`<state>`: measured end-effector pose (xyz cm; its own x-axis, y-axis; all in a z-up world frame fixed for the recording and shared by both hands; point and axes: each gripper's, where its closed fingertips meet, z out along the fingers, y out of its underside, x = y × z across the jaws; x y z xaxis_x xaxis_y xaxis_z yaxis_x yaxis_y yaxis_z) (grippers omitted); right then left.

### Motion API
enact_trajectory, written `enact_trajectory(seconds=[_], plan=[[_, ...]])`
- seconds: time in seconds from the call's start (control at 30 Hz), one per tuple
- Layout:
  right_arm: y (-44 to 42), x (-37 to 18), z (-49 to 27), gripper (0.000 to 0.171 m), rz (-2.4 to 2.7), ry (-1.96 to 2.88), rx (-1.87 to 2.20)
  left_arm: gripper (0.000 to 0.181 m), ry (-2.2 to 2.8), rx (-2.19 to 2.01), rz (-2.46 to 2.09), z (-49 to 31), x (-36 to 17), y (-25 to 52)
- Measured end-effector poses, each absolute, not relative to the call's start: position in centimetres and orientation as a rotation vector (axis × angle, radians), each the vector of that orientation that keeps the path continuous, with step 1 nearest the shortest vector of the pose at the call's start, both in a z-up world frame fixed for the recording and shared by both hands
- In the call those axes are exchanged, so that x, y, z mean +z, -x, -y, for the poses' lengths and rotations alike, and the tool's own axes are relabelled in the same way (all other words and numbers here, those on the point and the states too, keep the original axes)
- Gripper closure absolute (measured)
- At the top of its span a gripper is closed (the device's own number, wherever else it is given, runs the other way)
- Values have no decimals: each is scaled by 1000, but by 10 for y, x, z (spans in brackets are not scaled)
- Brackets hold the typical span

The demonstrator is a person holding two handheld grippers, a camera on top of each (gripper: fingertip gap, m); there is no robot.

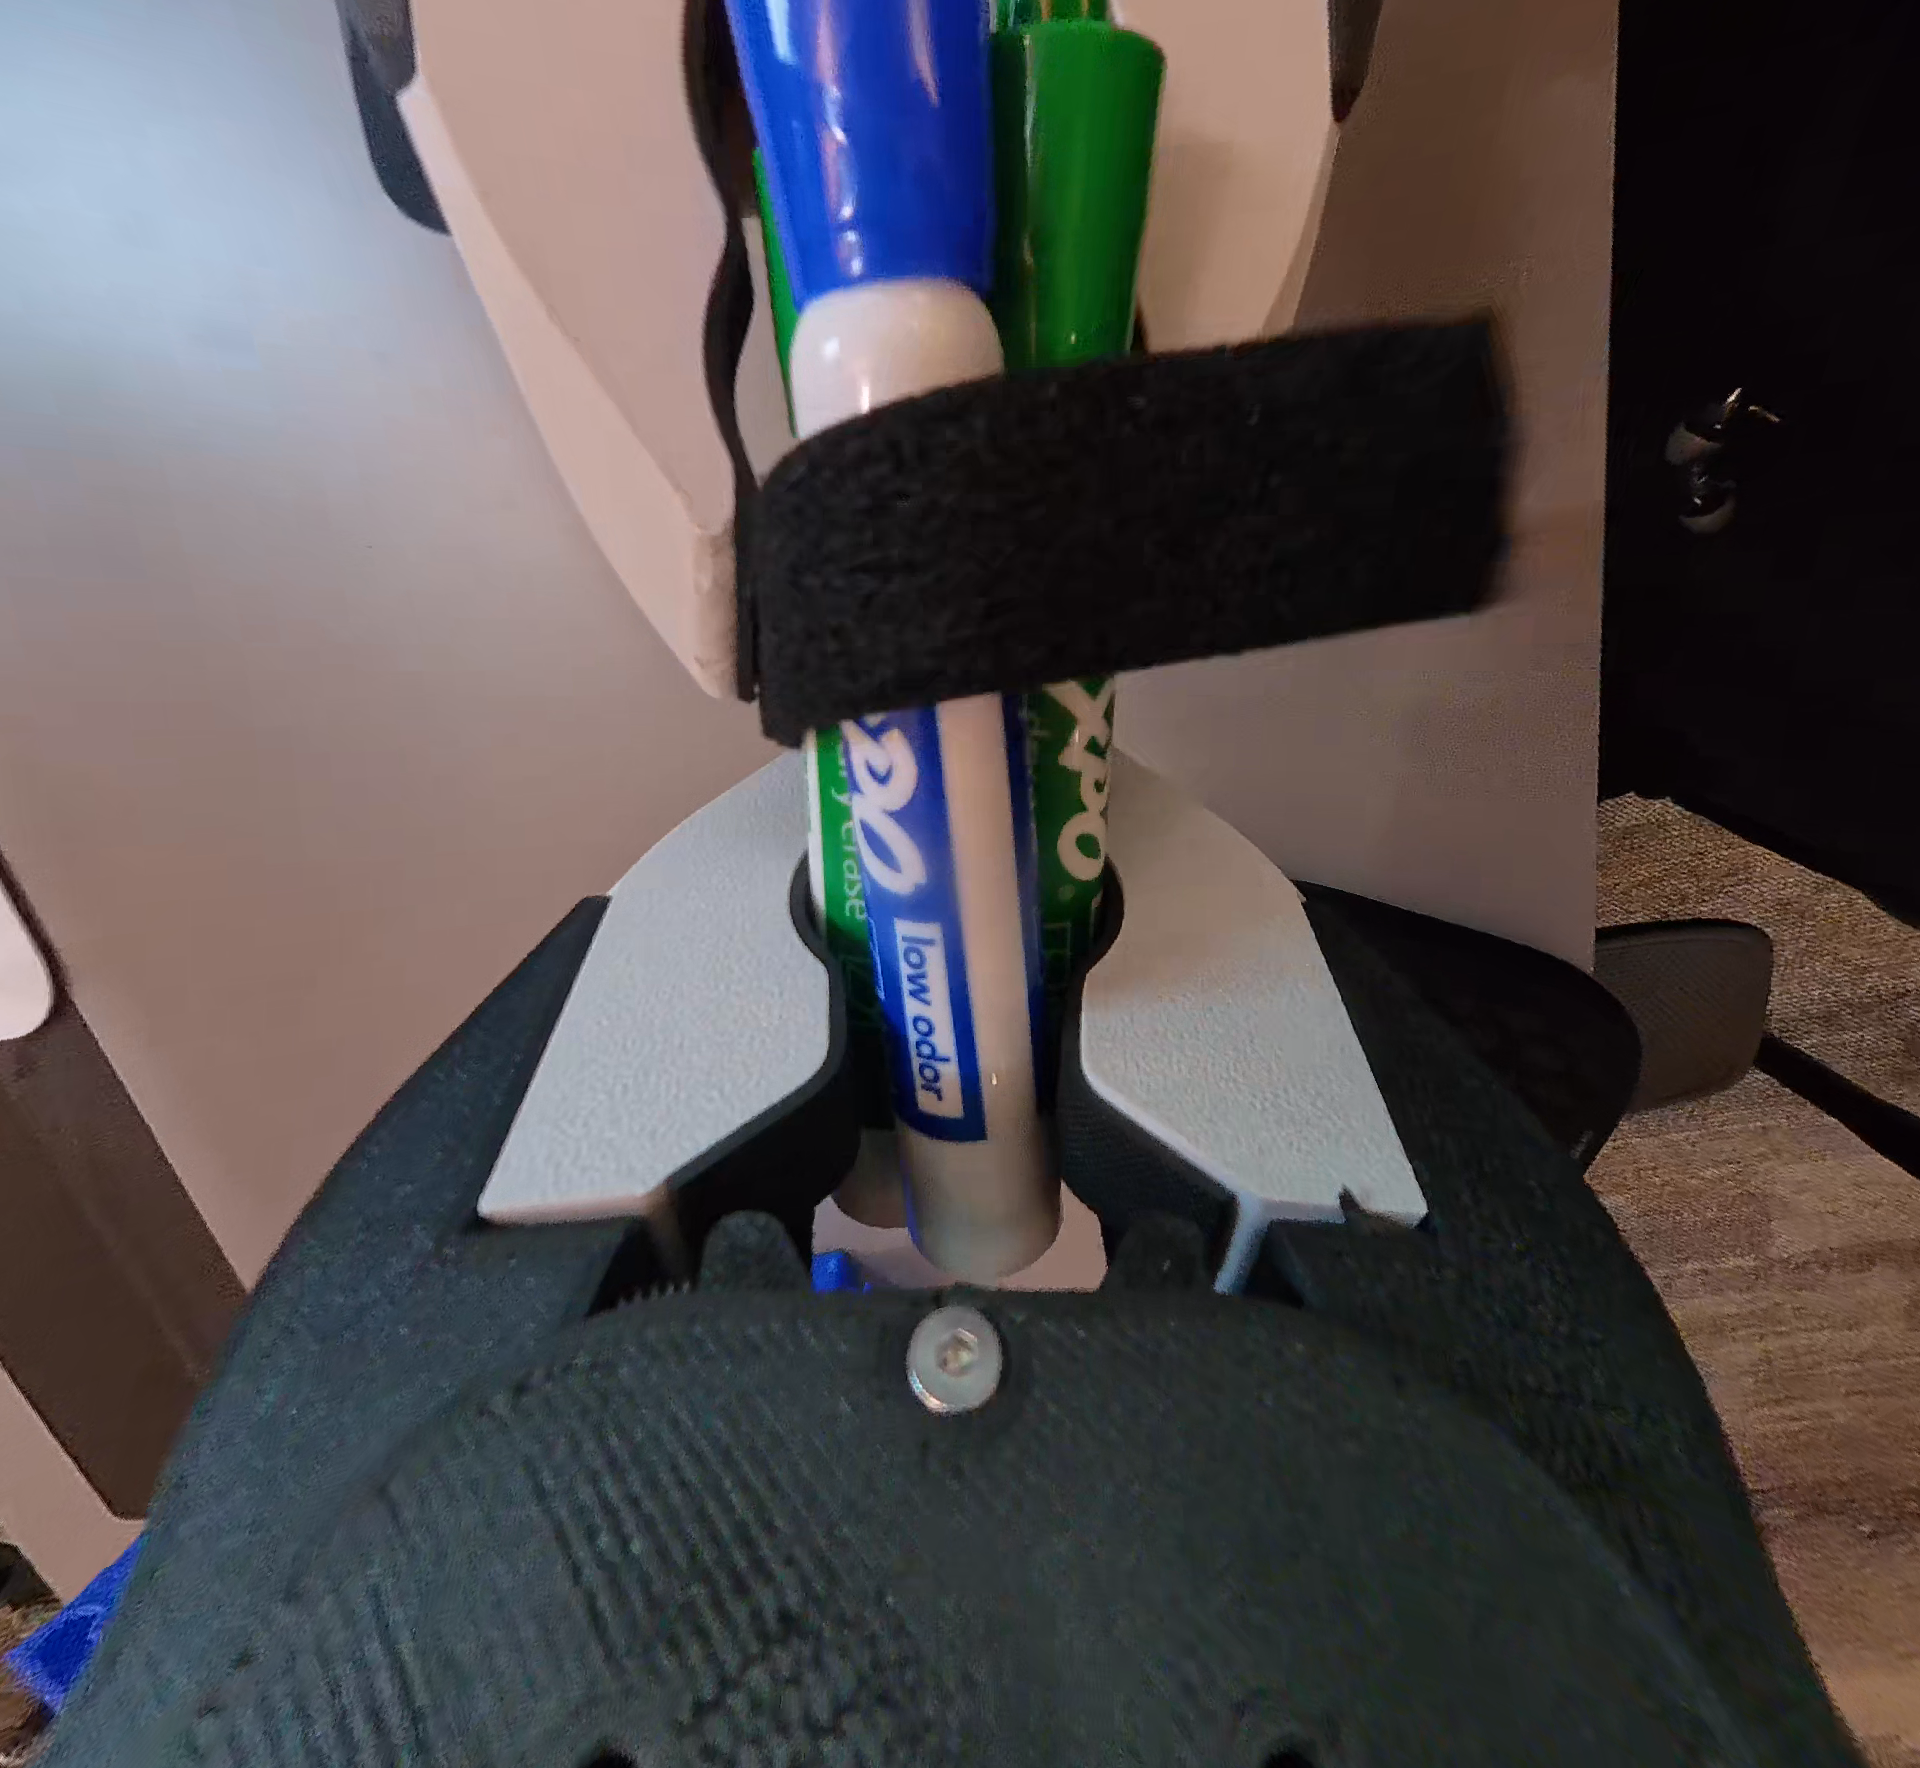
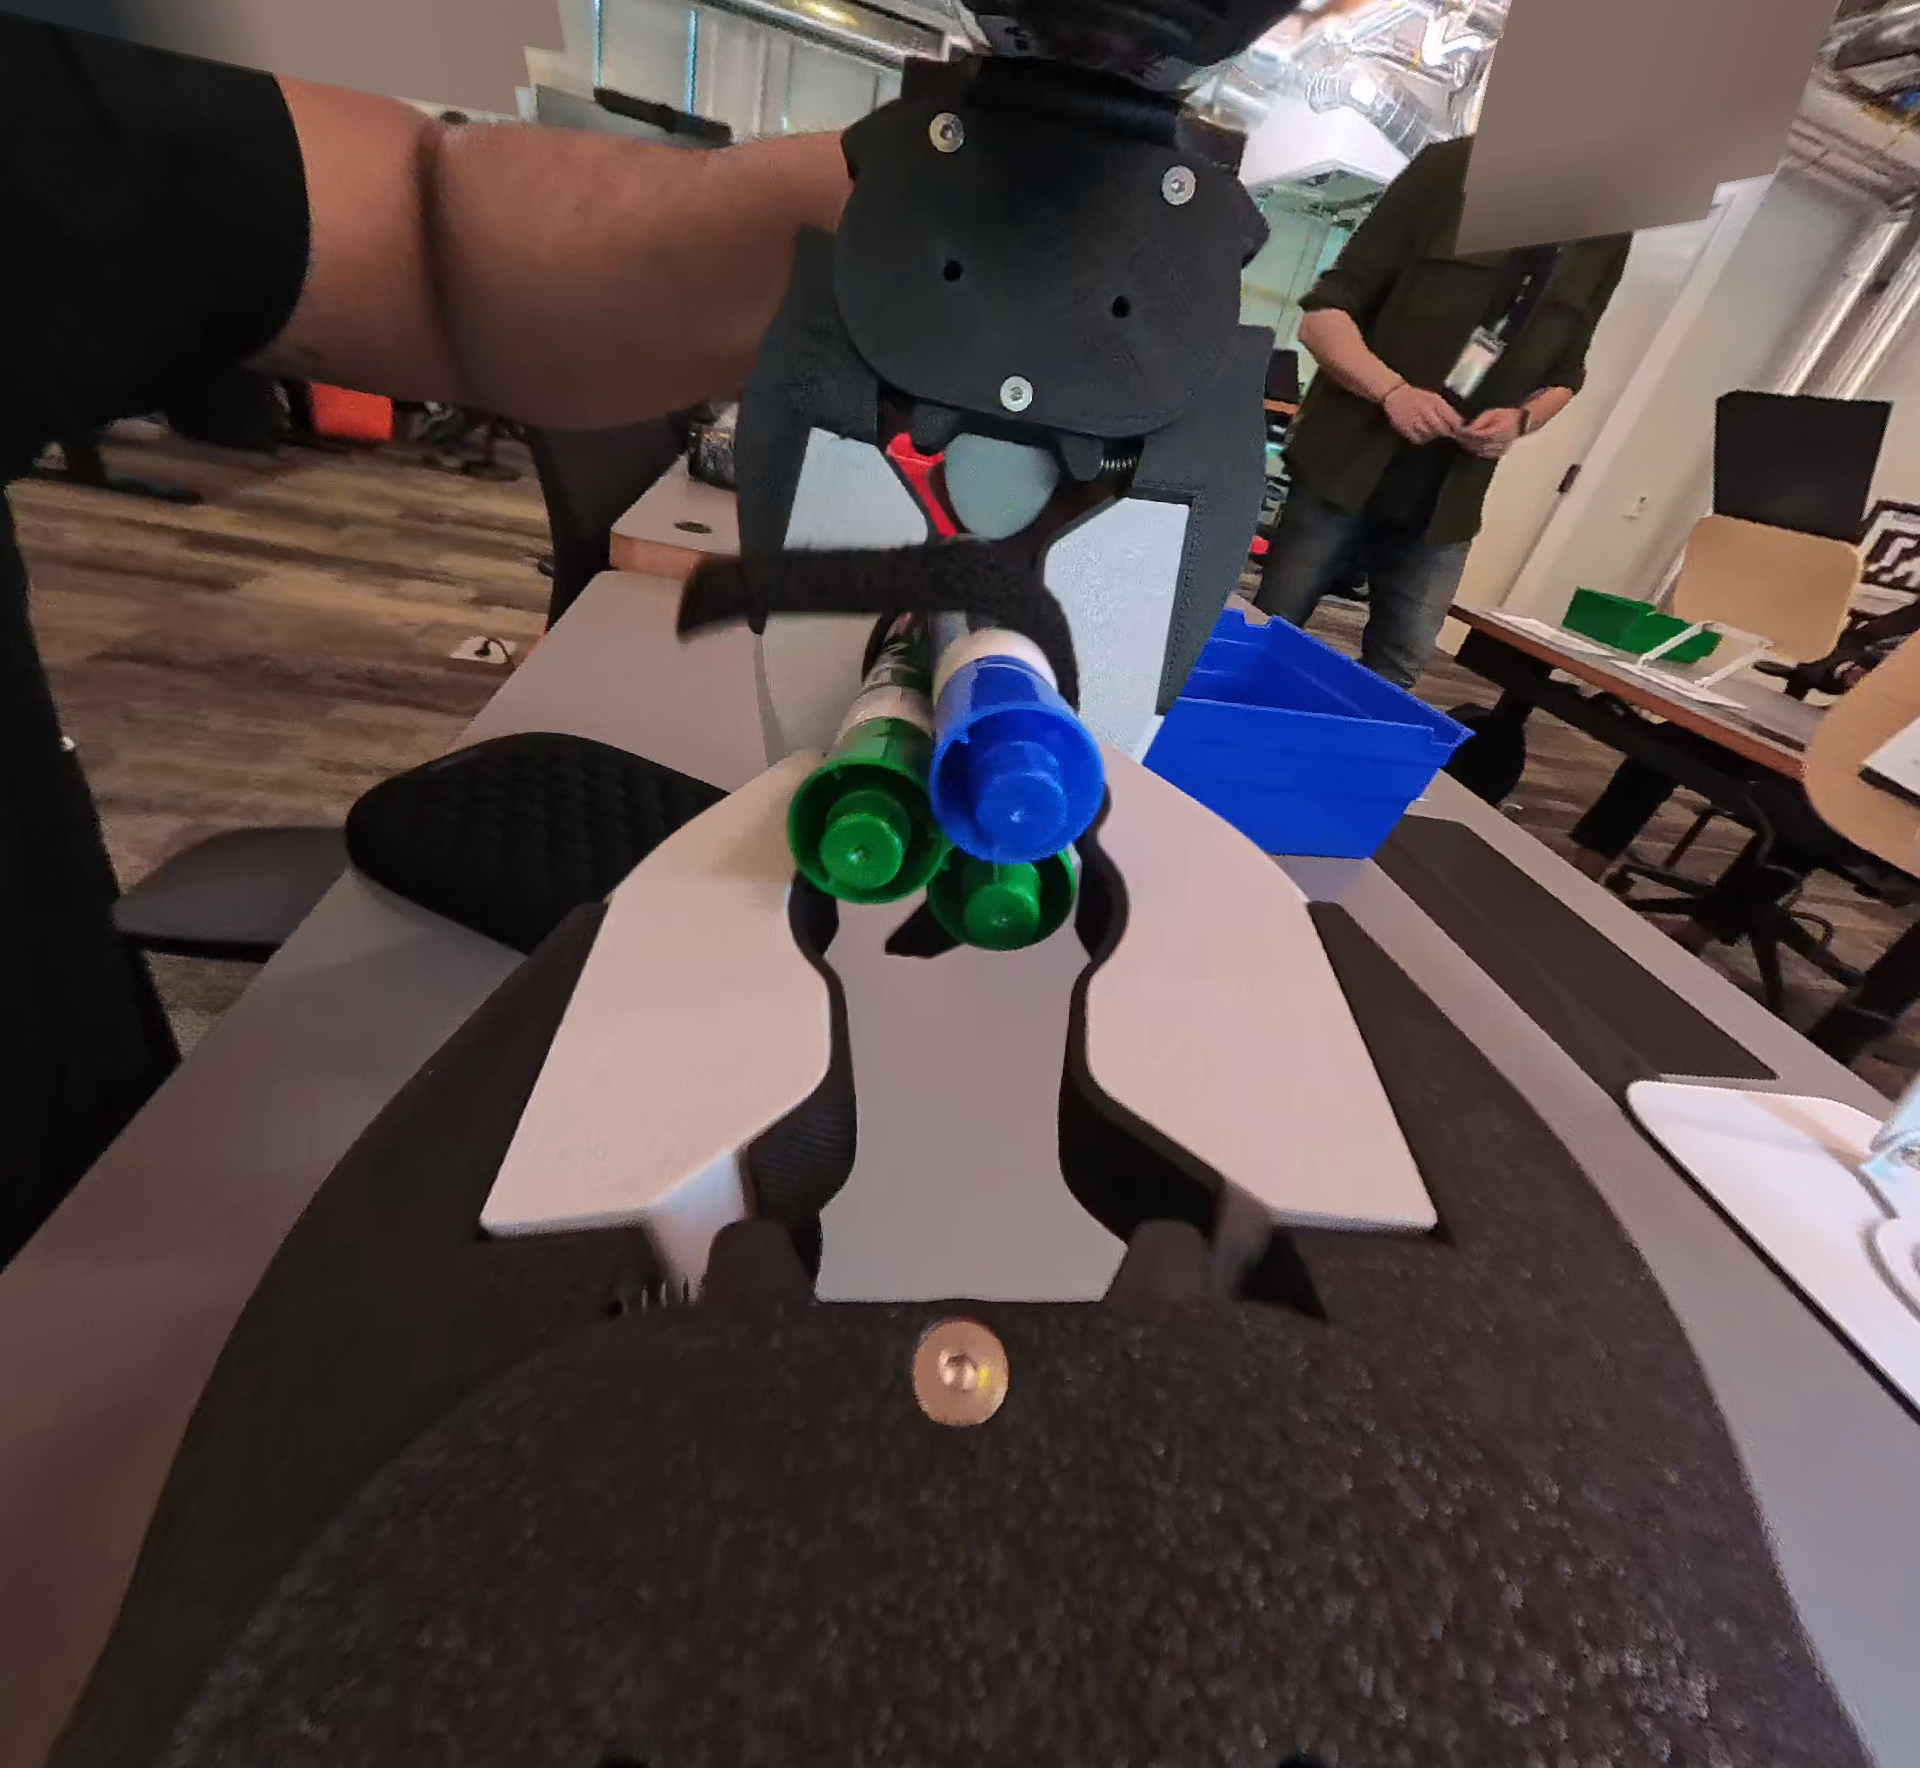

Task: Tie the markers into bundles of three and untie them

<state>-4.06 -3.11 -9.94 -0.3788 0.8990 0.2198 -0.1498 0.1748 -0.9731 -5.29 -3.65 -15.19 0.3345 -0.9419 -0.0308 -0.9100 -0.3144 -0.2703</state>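
Office floor and grey desk [image 2: 665, 658] behind: left gripper [image 1: 961, 918] pinches three markers [image 1: 966, 887], black strap [image 1: 1122, 523] wrapped, tail loose — right gripper [image 2: 956, 897] closes on their caps; bundling apparently near-complete, untying remains.

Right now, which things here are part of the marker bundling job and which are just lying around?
Part of the job:
blue marker
two green markers
black strap
left gripper
right gripper

Just lying around:
blue bin
green box
black chair
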Motion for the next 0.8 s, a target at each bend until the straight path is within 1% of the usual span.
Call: enact_trajectory(seconds=[0.17,0.33,0.5,0.7,0.77,0.8], plan=[[40,-98,29,129,1488,764,1389,138,2356,-161,-1680,33,-150,53],[40,-99,27,130,1512,715,1280,139,2358,-126,-1679,32,-150,54],[35,-97,35,112,1583,719,1312,139,2363,-62,-1683,31,-152,59],[33,-99,42,84,1619,857,1500,138,2386,-2,-1645,26,-156,65],[34,-99,40,81,1607,900,1532,138,2394,18,-1627,24,-157,66],[35,-98,38,84,1594,921,1545,138,2397,32,-1616,22,-158,66]])
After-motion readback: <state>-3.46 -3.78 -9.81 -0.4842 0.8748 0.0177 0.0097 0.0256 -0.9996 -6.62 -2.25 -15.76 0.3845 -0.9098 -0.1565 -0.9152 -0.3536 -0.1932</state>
